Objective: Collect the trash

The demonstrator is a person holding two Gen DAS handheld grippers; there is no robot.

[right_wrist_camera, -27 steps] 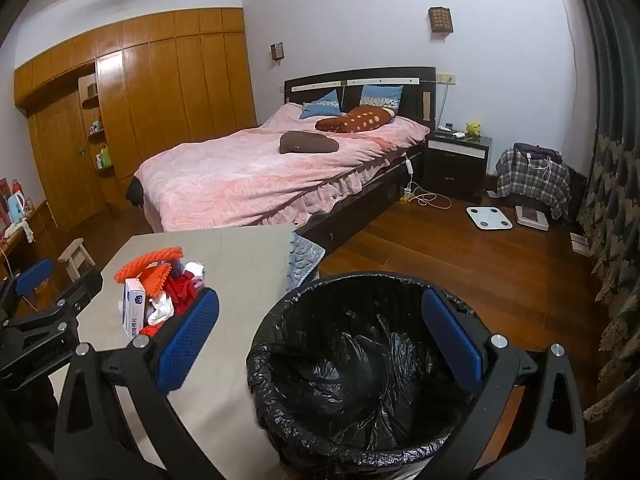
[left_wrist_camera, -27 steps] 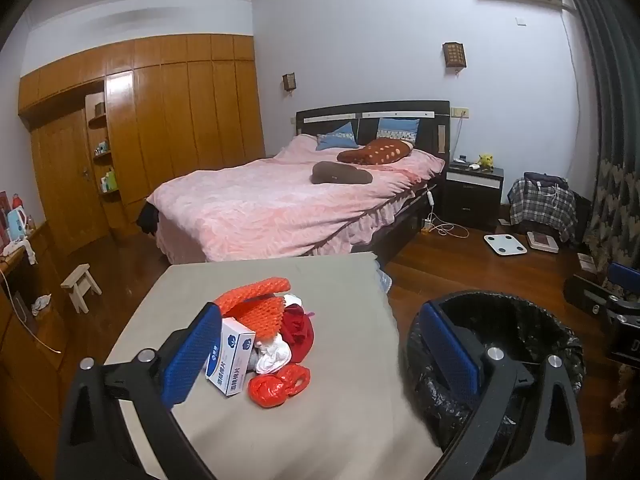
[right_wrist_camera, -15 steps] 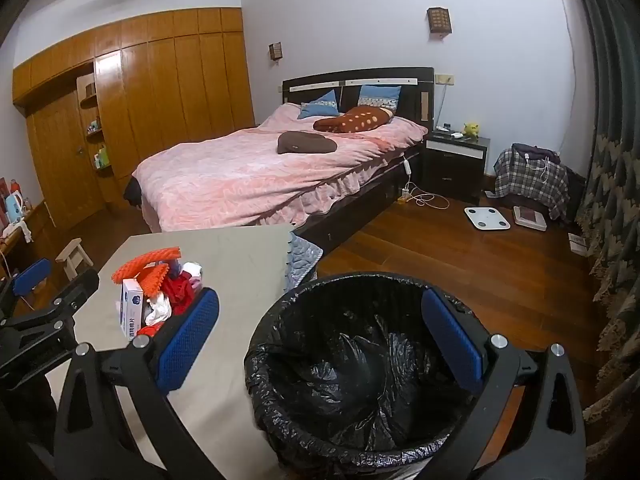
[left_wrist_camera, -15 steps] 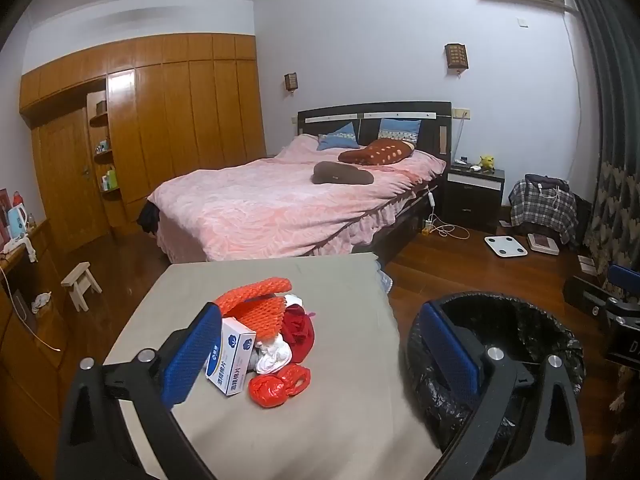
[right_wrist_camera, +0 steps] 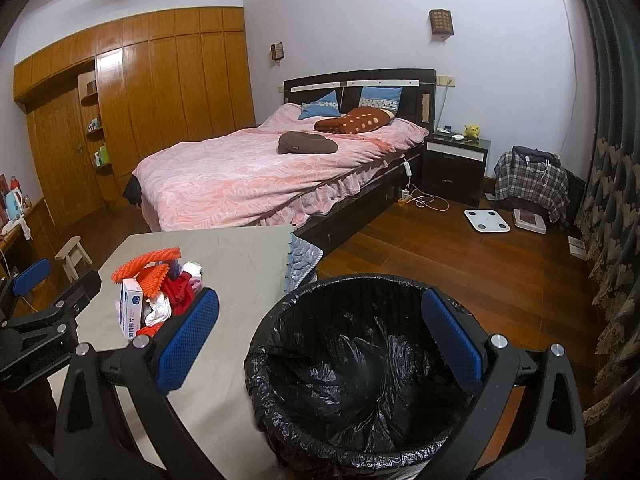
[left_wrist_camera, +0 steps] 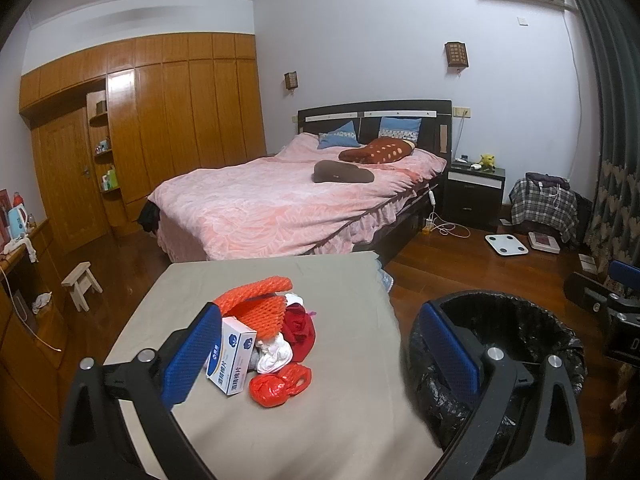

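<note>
trash heap on the surface, lined bin beside it, both grippers empty

far left, a wooden wardrobe (left_wrist_camera: pixel 168 128) covers the wall and a small stool (left_wrist_camera: pixel 82 282) stands on the floor before it. nearer, the surface (left_wrist_camera: pixel 332 420) under a grey cloth carries the trash pile (left_wrist_camera: pixel 266 340) toward its left half: an orange foam net (left_wrist_camera: pixel 256 300) on top, a white and blue box (left_wrist_camera: pixel 230 354) leaning against its near left side, white crumpled paper (left_wrist_camera: pixel 274 354) and a dark red wad (left_wrist_camera: pixel 300 328) at the middle, and a red plastic bag (left_wrist_camera: pixel 278 384) lying at the near edge of the heap. the left gripper (left_wrist_camera: pixel 320 352) hangs over the surface with its jaws spread wide and nothing between them; the pile sits just ahead of its left blue pad, not touched by it.

beyond the surface stands a bed (left_wrist_camera: pixel 288 204) with a pink cover and pillows at its dark headboard. to the right of the surface, just beside its edge, the trash bin (right_wrist_camera: pixel 360 364) stands on the wood floor, lined with a black bag, open at the top. the right gripper (right_wrist_camera: pixel 320 340) hovers above the bin's mouth, jaws spread wide, holding nothing. further right are a dark nightstand (right_wrist_camera: pixel 456 164), a white scale (right_wrist_camera: pixel 486 220) on the floor, a checked cloth over a seat, and a patterned curtain (right_wrist_camera: pixel 612 216) at the far edge.
</note>
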